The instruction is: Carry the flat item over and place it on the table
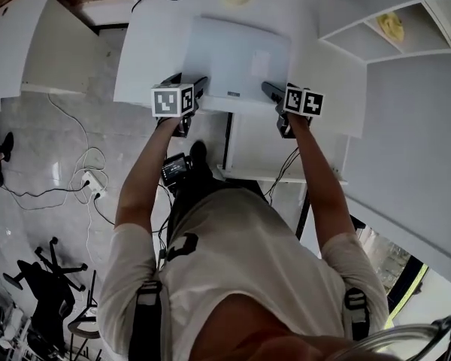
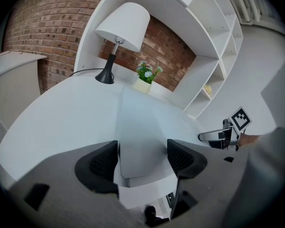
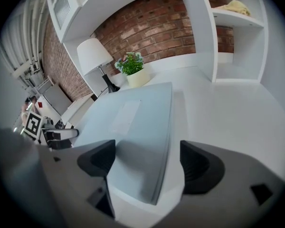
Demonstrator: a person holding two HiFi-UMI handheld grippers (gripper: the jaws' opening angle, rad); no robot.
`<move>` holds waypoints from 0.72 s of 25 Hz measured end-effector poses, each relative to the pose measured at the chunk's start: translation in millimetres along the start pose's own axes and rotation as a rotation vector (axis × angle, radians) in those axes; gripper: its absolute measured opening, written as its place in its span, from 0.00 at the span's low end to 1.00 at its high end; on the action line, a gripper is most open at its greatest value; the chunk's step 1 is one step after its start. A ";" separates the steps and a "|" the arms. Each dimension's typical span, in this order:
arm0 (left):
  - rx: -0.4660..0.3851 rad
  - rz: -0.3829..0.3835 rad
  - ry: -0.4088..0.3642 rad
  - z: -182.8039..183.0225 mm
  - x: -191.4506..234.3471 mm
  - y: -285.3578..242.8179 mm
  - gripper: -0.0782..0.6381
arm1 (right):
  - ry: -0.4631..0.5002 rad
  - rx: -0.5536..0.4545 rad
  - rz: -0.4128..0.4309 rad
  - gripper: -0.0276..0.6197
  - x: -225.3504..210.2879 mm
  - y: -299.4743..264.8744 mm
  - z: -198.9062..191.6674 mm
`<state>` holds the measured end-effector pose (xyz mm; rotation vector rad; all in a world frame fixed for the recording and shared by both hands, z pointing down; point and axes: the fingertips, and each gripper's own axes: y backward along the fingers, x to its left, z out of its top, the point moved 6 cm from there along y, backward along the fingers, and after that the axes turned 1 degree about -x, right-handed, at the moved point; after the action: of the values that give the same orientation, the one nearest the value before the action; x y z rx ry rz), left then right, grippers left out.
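The flat item lies on the bench, and the left tongs and the right tongs stand wide open around its near corners.

The flat item and table look smooth and matt, the brick wall rough.

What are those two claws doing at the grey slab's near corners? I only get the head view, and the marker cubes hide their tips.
Observer: The right gripper has its jaws wide apart, not pinching. The flat item lies on the table, its corner between them.
Operator: And the left one?
Observer: The left gripper is open too; the item's other near corner shows between its jaws.
Operator: What's the black thing at the top edge?
Observer: The foot of a lamp with a white shade.
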<state>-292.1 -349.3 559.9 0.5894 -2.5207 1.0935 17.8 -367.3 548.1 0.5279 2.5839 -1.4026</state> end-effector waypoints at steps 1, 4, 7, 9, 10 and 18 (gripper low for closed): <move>-0.006 -0.003 -0.005 -0.4 3.0 0.2 0.58 | -0.007 -0.009 0.004 0.66 0.3 -0.7 -0.8; -0.053 -0.027 0.021 -0.5 11.3 15.8 0.58 | -0.094 -0.098 0.065 0.66 9.1 13.6 -2.2; -0.135 -0.065 0.084 -9.2 11.2 59.6 0.58 | -0.264 -0.228 0.239 0.66 33.3 54.6 -10.3; -0.169 -0.083 0.101 -24.7 4.8 94.3 0.58 | -0.372 -0.286 0.377 0.66 51.7 88.3 -23.6; -0.179 -0.096 0.117 -35.0 0.6 111.7 0.58 | -0.418 -0.305 0.444 0.66 61.9 103.6 -31.9; -0.273 -0.224 0.139 -62.5 -50.3 178.8 0.19 | -0.450 -0.348 0.751 0.16 156.5 160.3 -66.3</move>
<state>-328.6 -179.8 468.7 0.6728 -2.3603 0.6730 -64.7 -195.7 412.8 0.8748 1.8911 -0.6978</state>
